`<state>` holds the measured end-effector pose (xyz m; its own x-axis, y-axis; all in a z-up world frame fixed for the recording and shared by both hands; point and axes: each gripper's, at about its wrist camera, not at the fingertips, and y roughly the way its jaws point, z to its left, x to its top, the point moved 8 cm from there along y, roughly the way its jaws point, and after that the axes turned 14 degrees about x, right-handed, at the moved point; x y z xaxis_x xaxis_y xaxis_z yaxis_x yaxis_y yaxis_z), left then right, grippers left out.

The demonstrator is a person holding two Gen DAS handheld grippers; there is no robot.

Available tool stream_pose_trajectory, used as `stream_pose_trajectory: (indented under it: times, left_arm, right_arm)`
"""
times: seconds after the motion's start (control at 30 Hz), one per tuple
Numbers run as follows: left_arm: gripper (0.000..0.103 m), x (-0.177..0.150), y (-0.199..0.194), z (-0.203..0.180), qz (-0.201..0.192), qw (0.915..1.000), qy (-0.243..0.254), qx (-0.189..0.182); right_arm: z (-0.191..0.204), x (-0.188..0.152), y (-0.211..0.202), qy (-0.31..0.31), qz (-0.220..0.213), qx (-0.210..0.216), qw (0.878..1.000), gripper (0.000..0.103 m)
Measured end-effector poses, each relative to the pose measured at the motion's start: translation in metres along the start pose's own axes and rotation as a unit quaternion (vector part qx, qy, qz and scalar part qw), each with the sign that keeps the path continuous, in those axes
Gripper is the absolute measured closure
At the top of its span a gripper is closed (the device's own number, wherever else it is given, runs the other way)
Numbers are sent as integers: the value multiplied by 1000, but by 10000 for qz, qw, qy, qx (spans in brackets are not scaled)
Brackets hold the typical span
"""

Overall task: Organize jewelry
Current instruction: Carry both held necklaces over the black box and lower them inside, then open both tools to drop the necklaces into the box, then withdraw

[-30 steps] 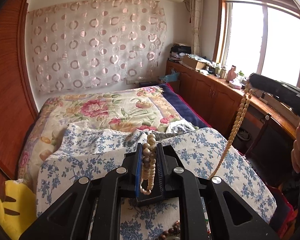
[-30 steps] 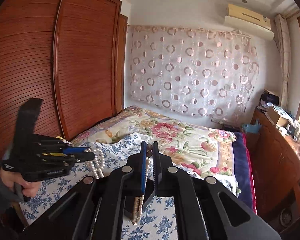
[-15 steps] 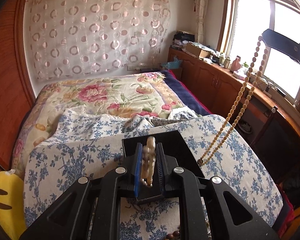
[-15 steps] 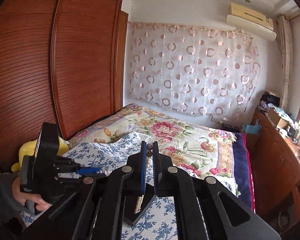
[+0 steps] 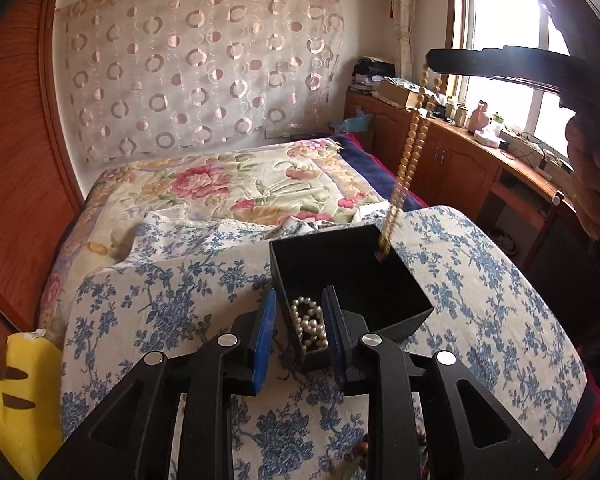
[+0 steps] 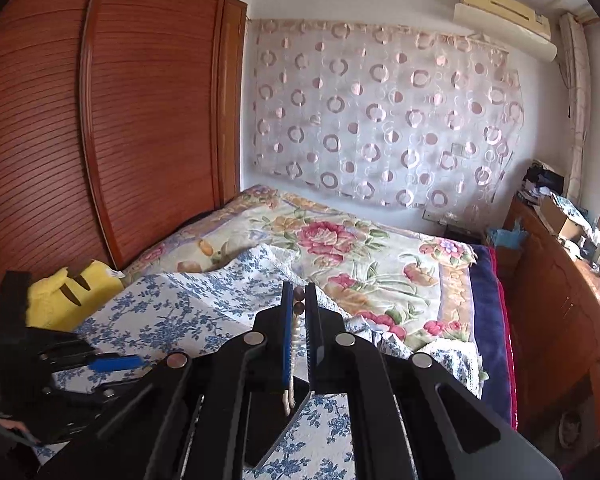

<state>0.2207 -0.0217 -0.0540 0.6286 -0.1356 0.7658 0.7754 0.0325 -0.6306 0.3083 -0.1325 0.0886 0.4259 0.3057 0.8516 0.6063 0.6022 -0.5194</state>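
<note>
the white pearl strand [image 5: 310, 326] lies heaped inside the black box [image 5: 400, 322] on the blue floral cloth [image 5: 160, 304]. left gripper [image 5: 299, 322] gapes apart above it; right gripper [image 6: 299, 312] pinches tan beads [image 5: 410, 152] dangling into the box. no writing legible.

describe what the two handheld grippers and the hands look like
Both the left gripper and the right gripper are matte black plastic with angular cut-out arms, round silver bolts and blue-lined jaws. The right hand is bare; no cables or markings are visible.
</note>
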Motion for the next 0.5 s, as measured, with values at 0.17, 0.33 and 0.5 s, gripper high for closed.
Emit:
stream_pose_trajectory:
  times: [0.17,0.33,0.5]
  left_arm:
    - [79,-17,-7,6,22,10000,18,31]
    - [71,-36,-13,6,64,10000,3,-10]
    - [65,-55,-19,0,104,9999,56,-31]
  right_arm:
    - [-11,-17,35,12,311,-175,9994,96]
    - [-21,-55,70,208,753,-352,9963,88]
    - [-18,-76,71,251,720,-310,9966,53]
